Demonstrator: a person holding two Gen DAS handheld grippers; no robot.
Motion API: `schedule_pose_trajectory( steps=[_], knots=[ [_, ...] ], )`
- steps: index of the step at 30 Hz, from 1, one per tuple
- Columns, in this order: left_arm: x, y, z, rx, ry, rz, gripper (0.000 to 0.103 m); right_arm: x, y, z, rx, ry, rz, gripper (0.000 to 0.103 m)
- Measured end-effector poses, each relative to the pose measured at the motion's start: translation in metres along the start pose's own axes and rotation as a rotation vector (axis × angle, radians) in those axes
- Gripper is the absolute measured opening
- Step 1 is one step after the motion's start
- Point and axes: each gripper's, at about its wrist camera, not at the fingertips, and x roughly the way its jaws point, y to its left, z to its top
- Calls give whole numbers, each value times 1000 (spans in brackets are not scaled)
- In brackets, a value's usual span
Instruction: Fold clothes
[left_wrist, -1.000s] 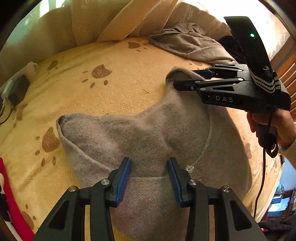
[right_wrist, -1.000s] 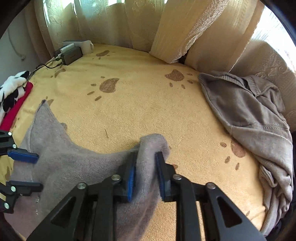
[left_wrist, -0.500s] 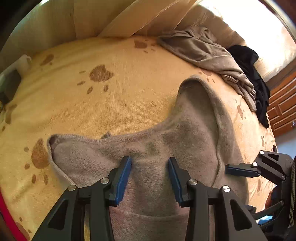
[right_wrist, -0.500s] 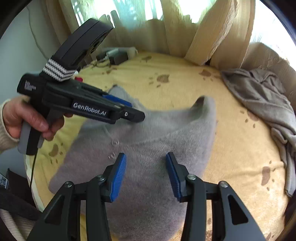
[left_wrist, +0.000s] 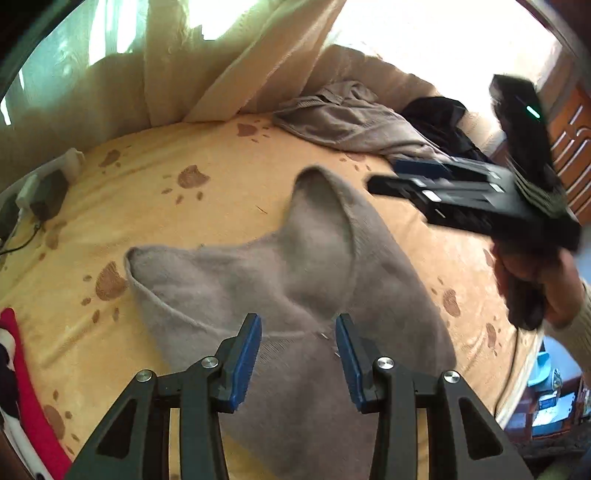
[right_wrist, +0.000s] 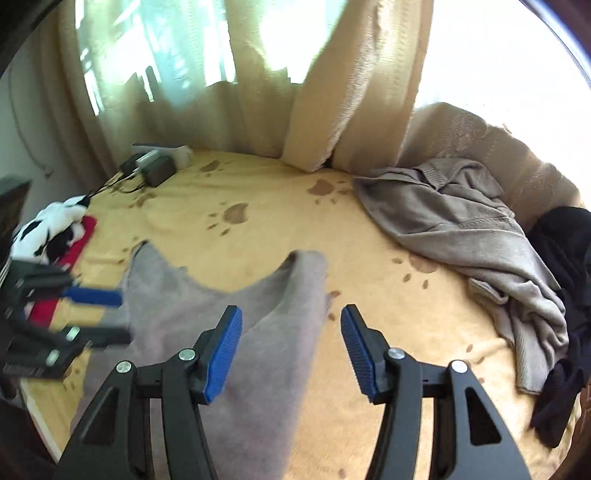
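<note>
Mid-bed, the sweater (left_wrist: 295, 280) is lying flat, both sleeves folded in. You're hovering with both the left gripper (left_wrist: 298, 354) and the right gripper (right_wrist: 291, 350) released, the right's jaws just widening, holding nothing. Grab the hem squarely next, folding toward the collar.

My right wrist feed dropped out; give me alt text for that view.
The right tongs hang open above a grey sweater lying on a yellow paw-print blanket, nothing between their blue pads; their jaws have just been opening. The left tongs blur at the left edge; a beige cardigan is heaped at right.
</note>
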Motion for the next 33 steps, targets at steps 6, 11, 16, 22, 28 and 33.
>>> schedule_pose_trajectory(
  steps=[6, 11, 16, 22, 28, 33],
  knots=[
    [35, -21, -42, -30, 91, 16, 43, 68, -2, 18, -15, 109, 243, 61],
    [39, -25, -50, -22, 26, 53, 43, 92, 25, -3, -148, 167, 205, 62],
    [20, -23, -38, -131, 13, 67, 43, 71, 39, 3, -205, 154, 95, 65],
    [-15, -27, -30, -219, -51, 188, 43, 7, 35, 5, -129, 68, 33, 84],
    [-18, 2, -64, -450, -14, 226, 43, -29, 6, -47, 47, 75, 119, 84],
    [-22, 42, -85, -648, -53, 227, 43, -27, -33, -90, 217, 134, 159, 84]
  ],
)
